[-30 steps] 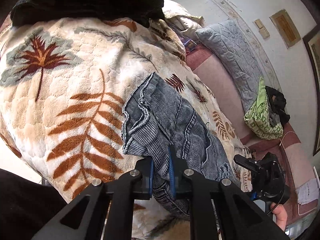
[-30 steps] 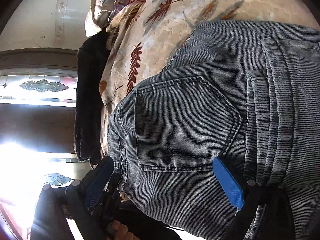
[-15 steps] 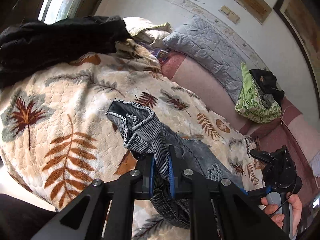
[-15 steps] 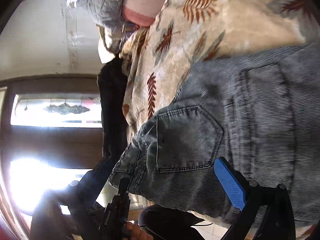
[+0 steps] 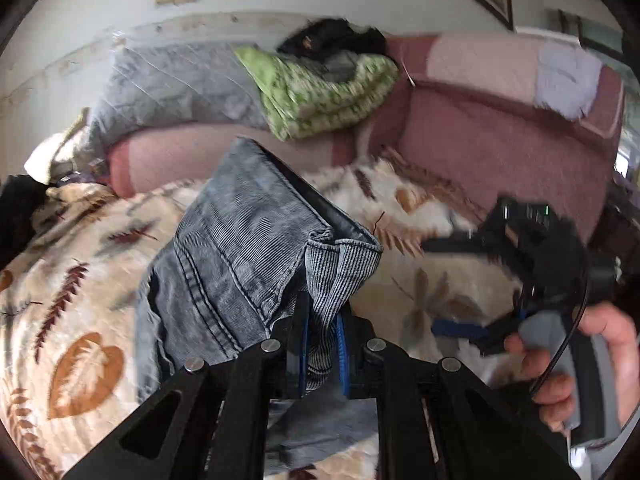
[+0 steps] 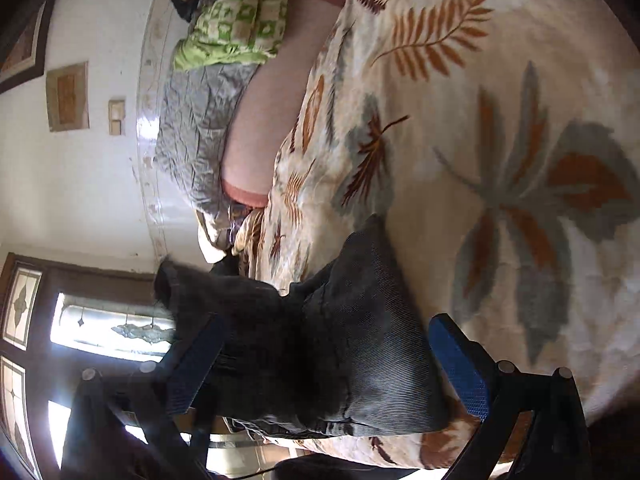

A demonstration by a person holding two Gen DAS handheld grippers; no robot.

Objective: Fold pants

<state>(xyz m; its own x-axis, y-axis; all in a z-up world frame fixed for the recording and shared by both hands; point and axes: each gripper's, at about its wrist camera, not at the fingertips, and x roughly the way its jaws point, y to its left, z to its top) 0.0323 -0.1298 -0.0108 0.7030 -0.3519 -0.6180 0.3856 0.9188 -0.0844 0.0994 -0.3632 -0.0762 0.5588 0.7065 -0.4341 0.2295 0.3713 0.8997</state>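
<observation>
The grey-blue denim pants [image 5: 248,256] lie partly on the leaf-patterned blanket [image 5: 80,280]. My left gripper [image 5: 322,348] is shut on a fold of the pants and holds that part lifted above the bed. In the right wrist view the pants [image 6: 360,360] show as a dark, raised bundle between the two blue pads [image 6: 460,364]. My right gripper [image 6: 324,364] is open, with its jaws wide apart on either side of the cloth. It also shows in the left wrist view [image 5: 532,280], held in a hand at the right.
A pink sofa back [image 5: 480,144] runs behind the bed. On it lie a grey quilted cushion [image 5: 172,88], a green patterned cloth [image 5: 320,96] and a black garment [image 5: 332,36]. A dark garment [image 5: 16,208] sits at the left edge. A window [image 6: 100,328] is at the left.
My left gripper has lifted the held fold of the pants higher and swung right, toward the sofa. The right gripper has pulled back, so the pants look smaller between its open jaws.
</observation>
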